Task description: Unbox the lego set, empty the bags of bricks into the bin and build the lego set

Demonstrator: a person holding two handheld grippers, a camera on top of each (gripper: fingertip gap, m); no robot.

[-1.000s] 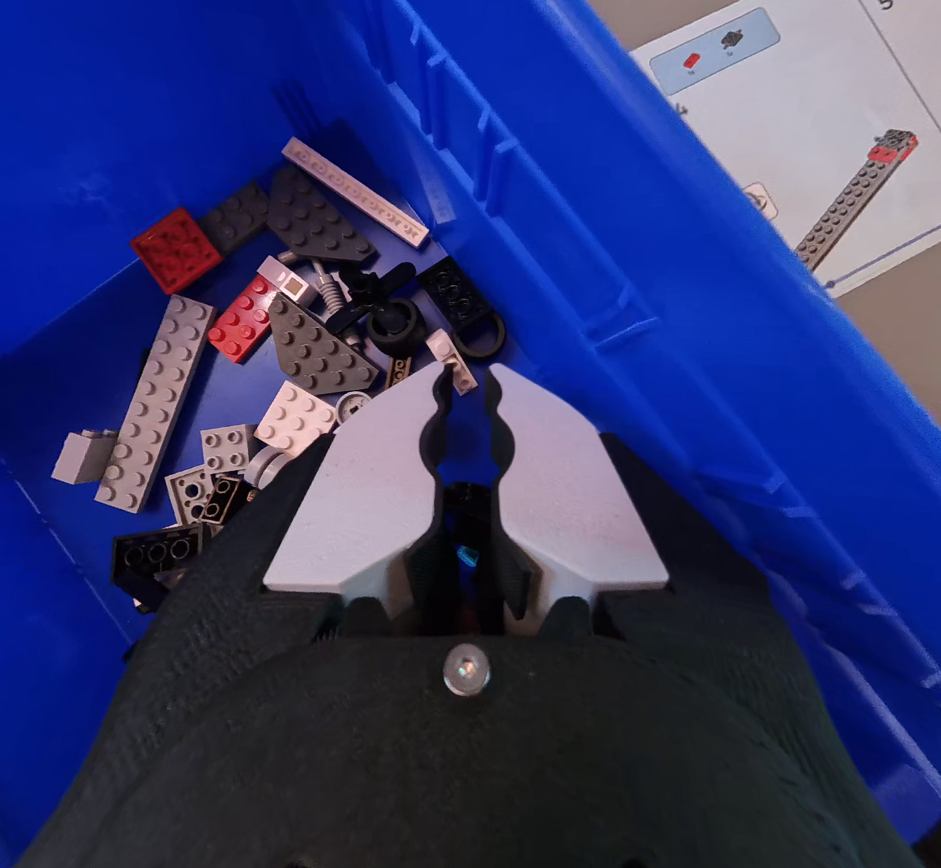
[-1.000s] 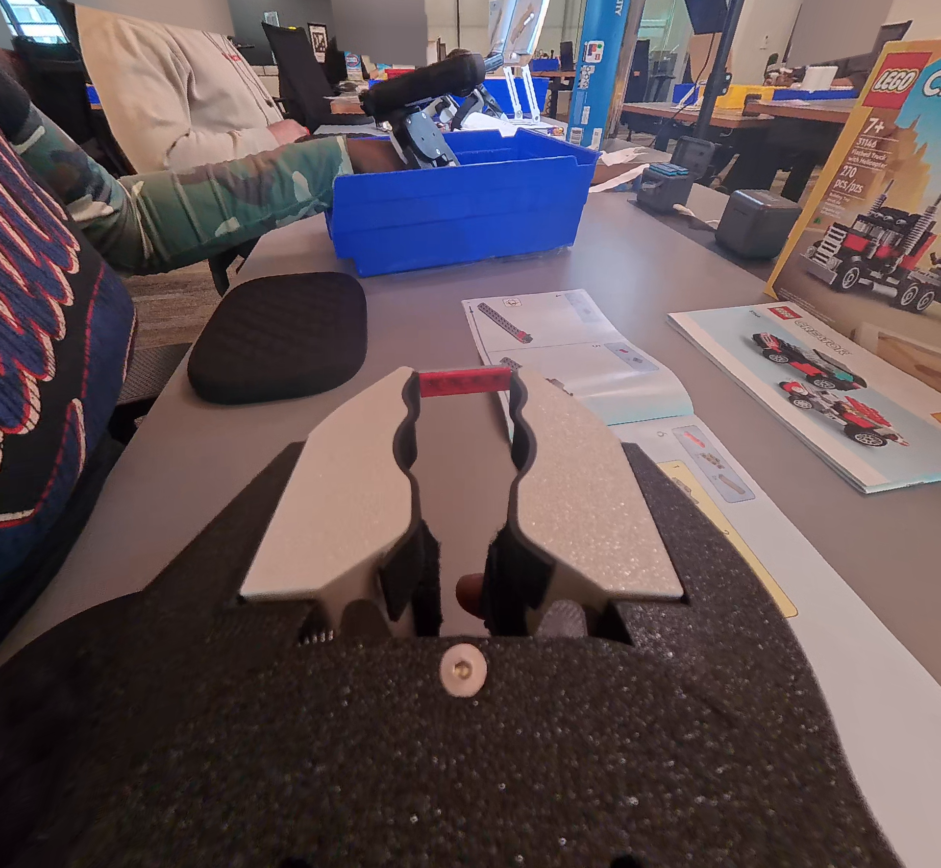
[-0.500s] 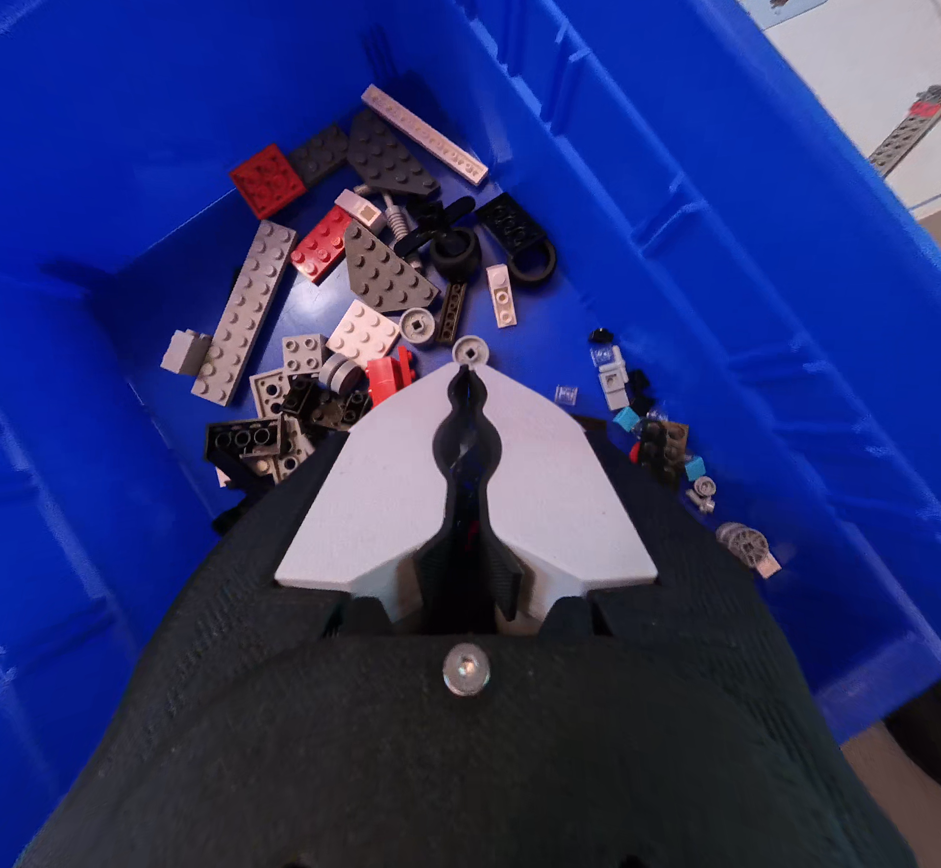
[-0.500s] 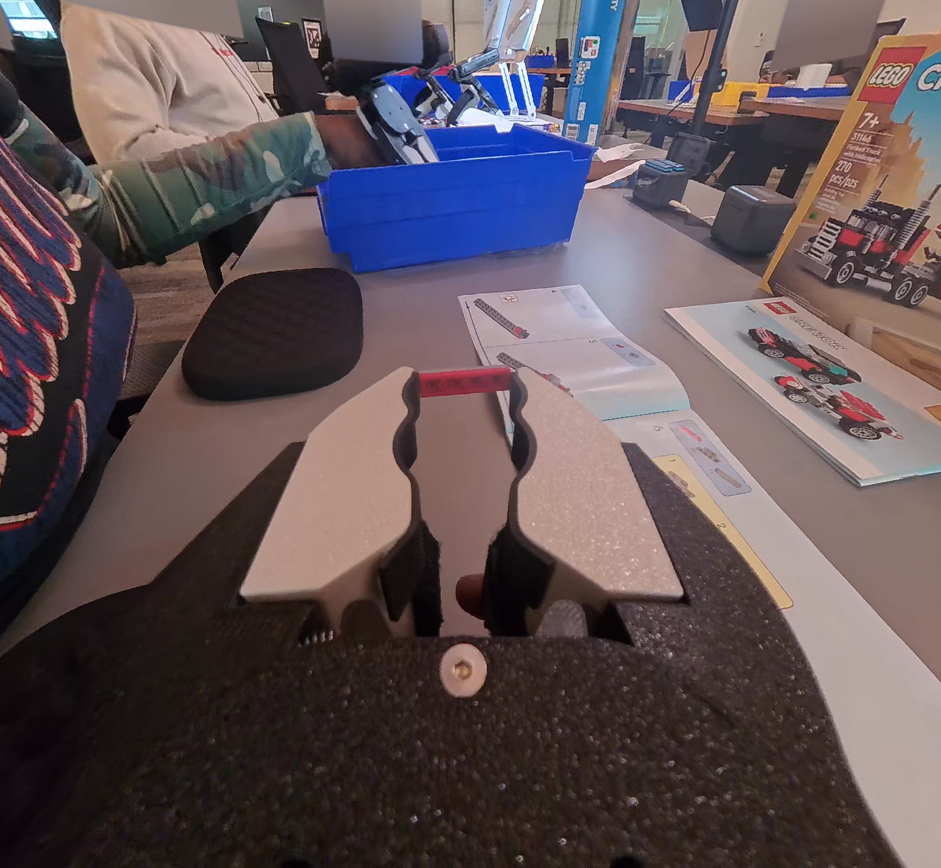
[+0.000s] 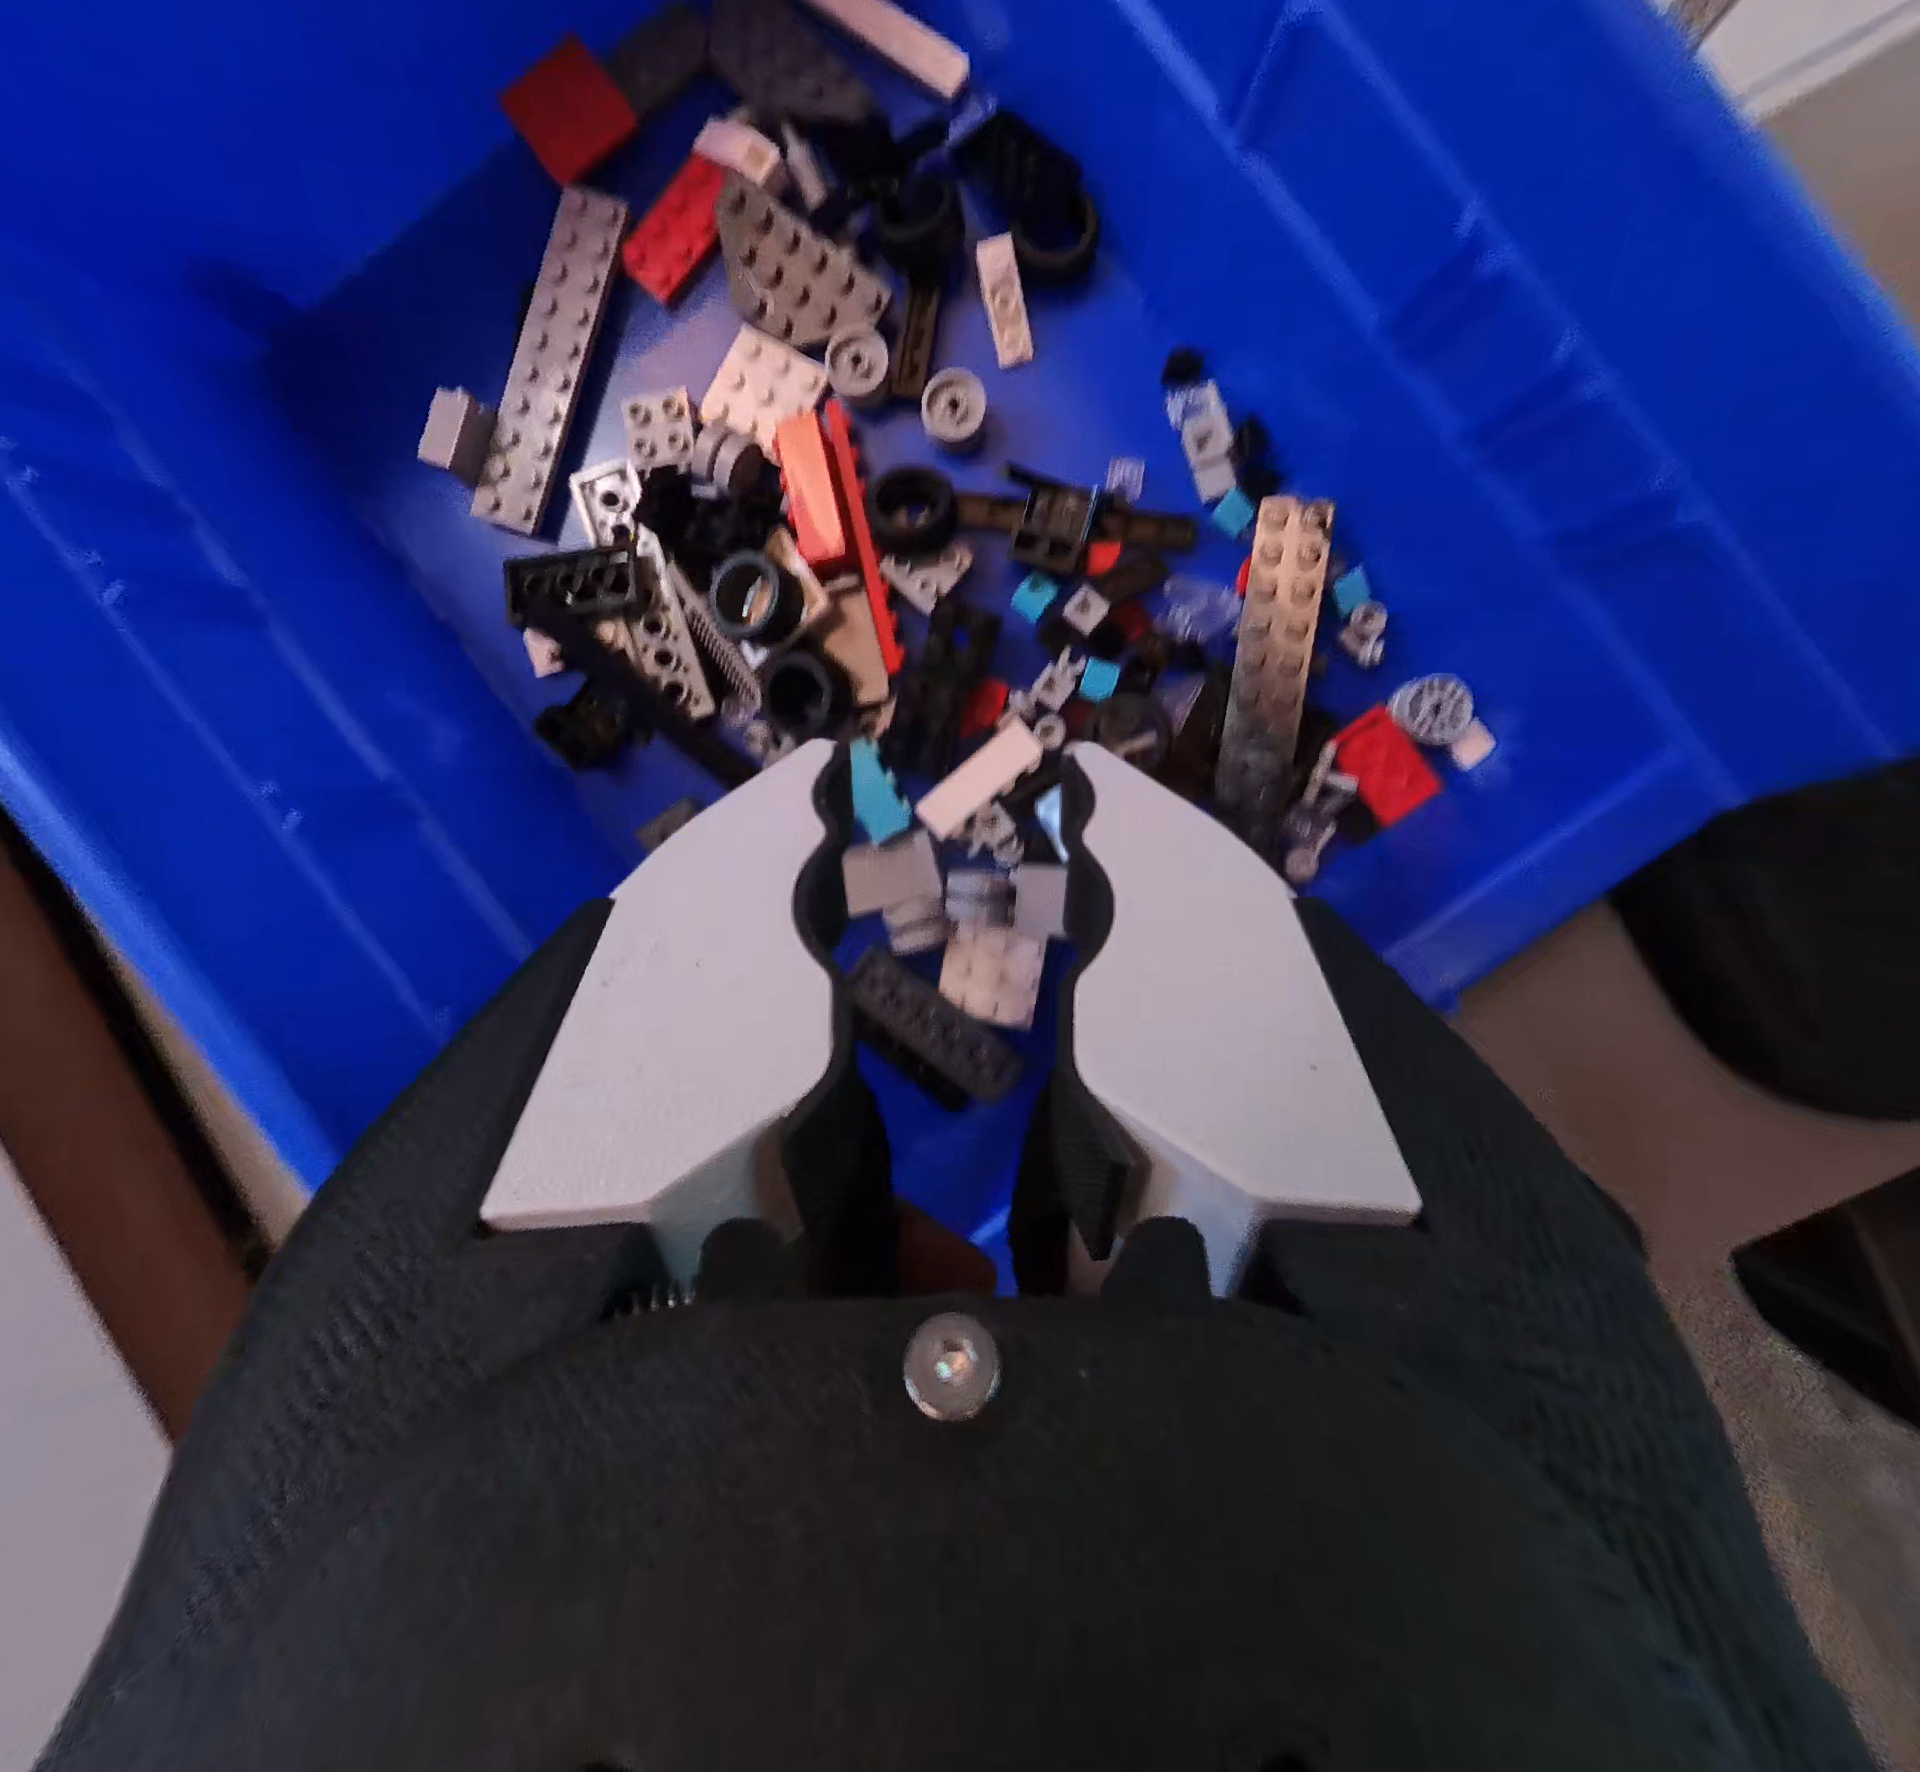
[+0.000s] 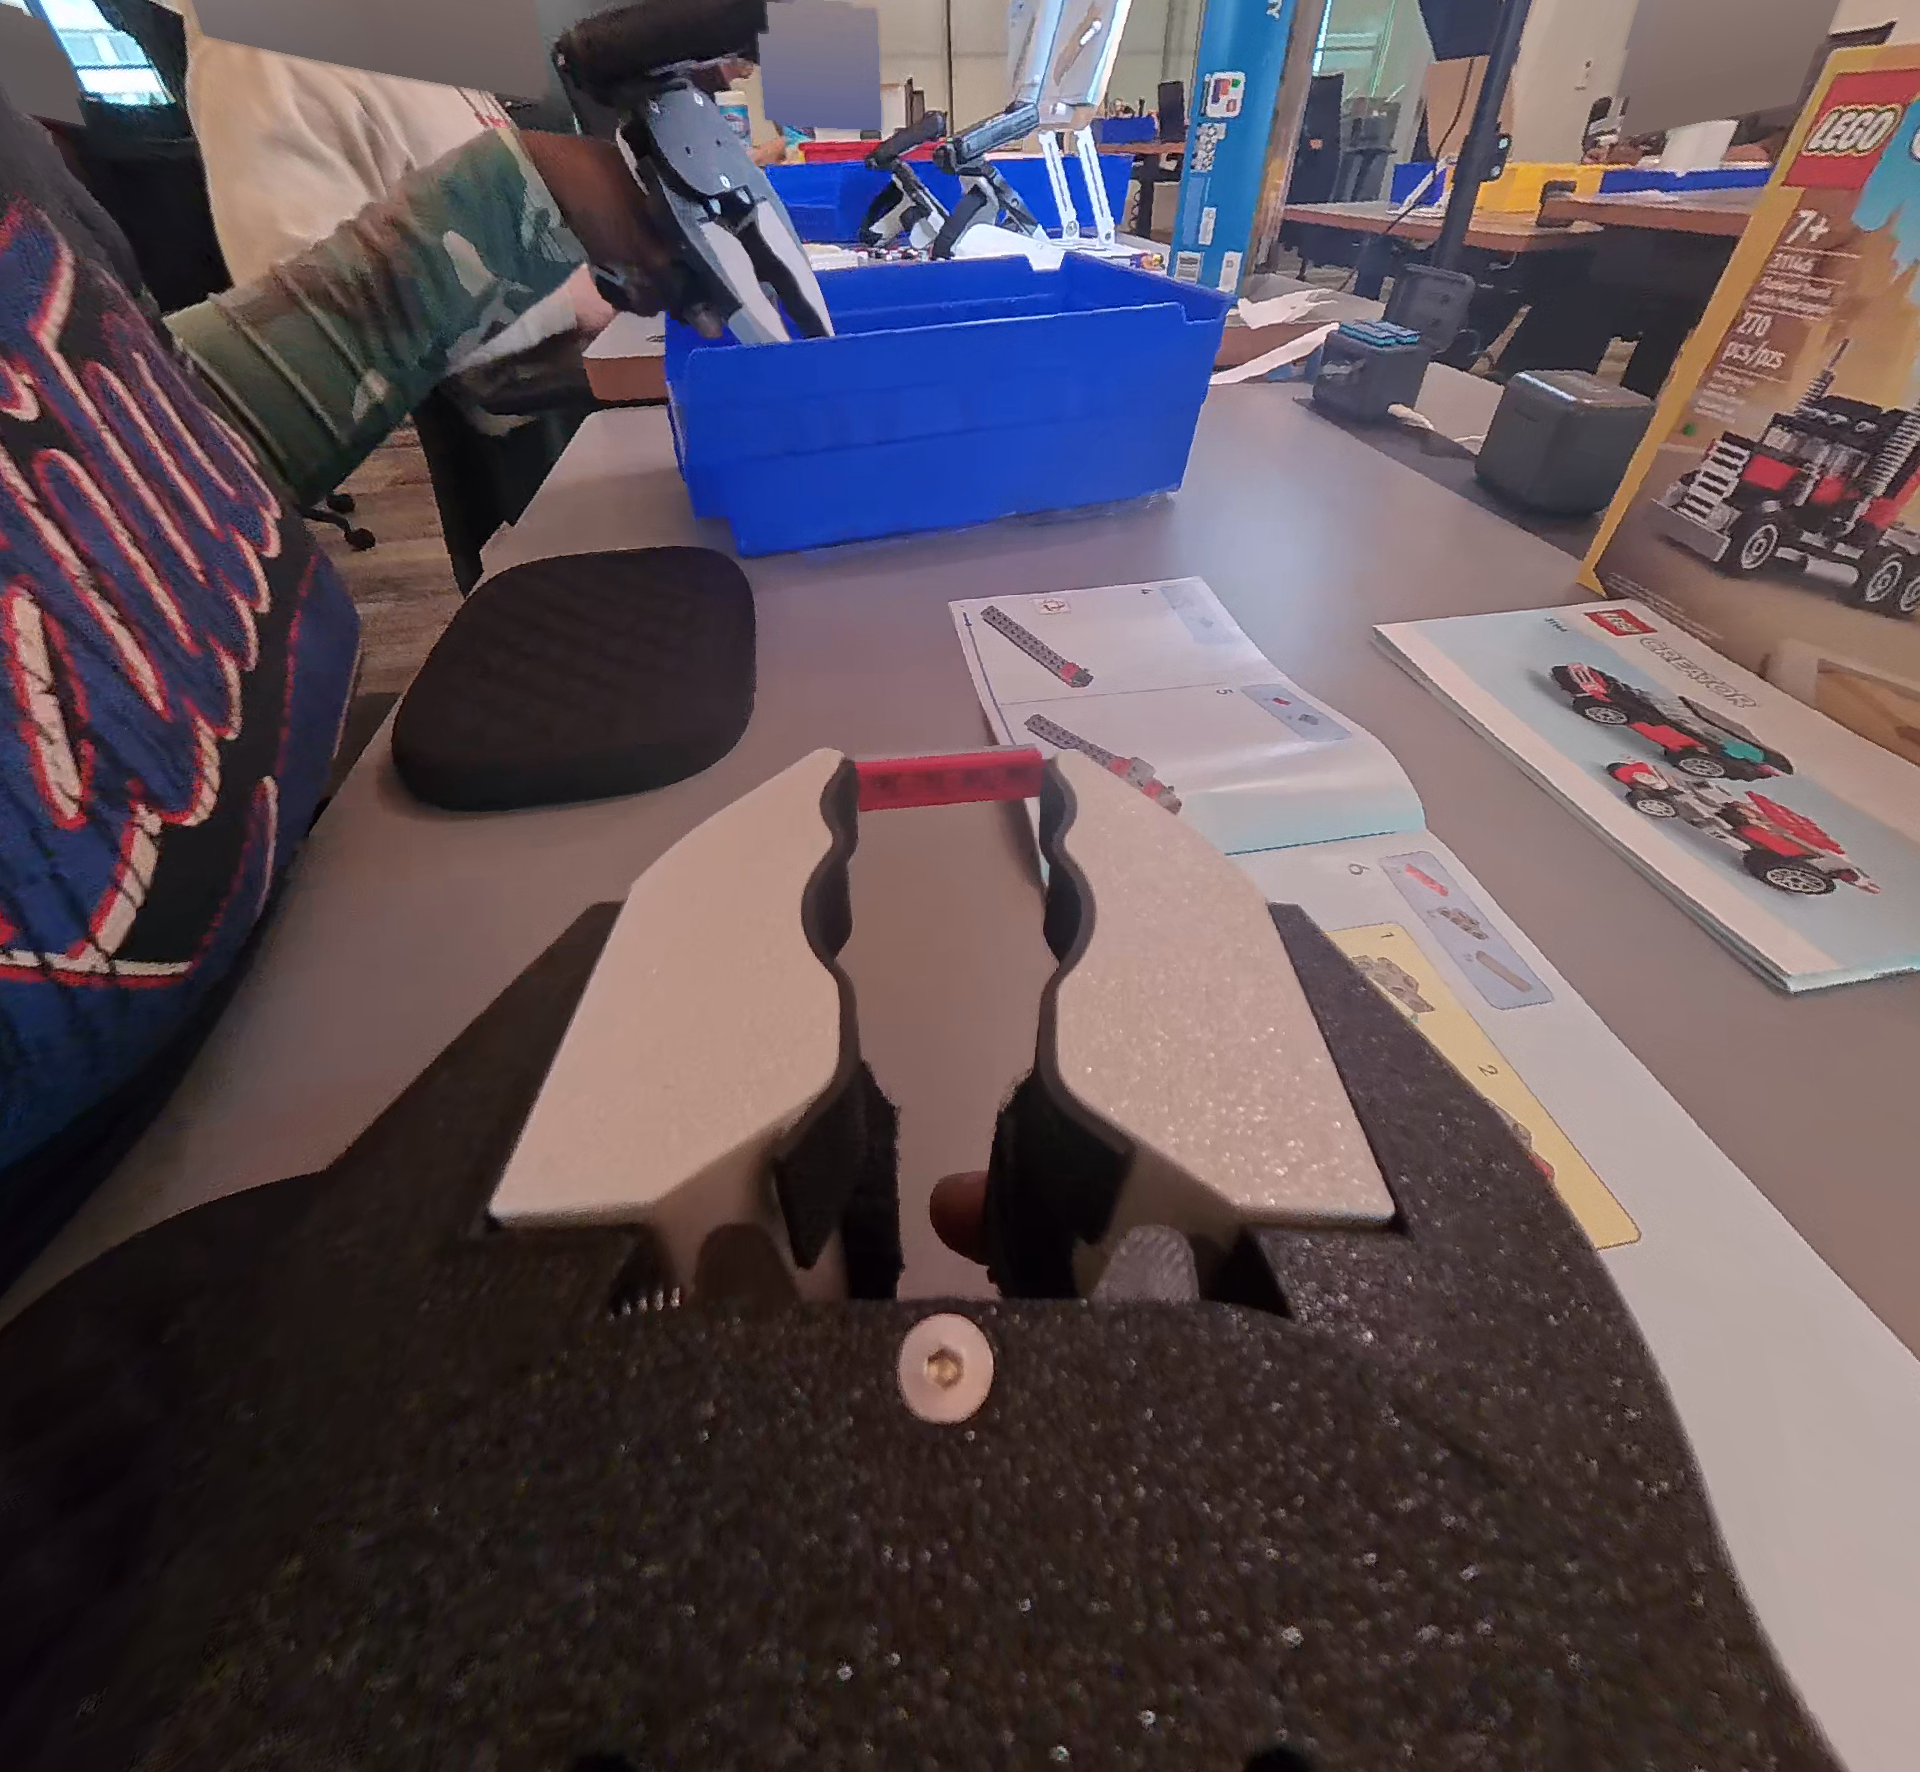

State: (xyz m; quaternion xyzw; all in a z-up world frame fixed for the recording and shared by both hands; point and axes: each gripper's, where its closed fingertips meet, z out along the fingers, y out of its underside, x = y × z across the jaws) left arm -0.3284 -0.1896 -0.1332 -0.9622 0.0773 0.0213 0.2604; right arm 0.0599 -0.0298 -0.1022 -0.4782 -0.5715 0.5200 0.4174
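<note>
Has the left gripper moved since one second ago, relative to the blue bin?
Yes. The left gripper has pulled back and up from the blue bin's far end; its near wall now shows.

Glossy blue plastic bin [image 5: 1351, 195] holding smooth plastic bricks [image 5: 790, 517]. Left gripper [image 5: 951, 766]: matt pale fingers [image 5: 707, 974], rough black foam-like body. Right gripper [image 6: 948, 766]: speckled grey fingers [image 6: 717, 995]. Smooth grey table [image 6: 1299, 517]; glossy paper instruction booklet [image 6: 1174, 683]; quilted black pad [image 6: 582, 673].

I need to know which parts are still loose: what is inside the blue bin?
The blue bin holds a loose pile of bricks: grey plates, red pieces, black tyres, small turquoise bits. The left hand-held gripper hangs open over them, hiding the bricks under its body.
</note>
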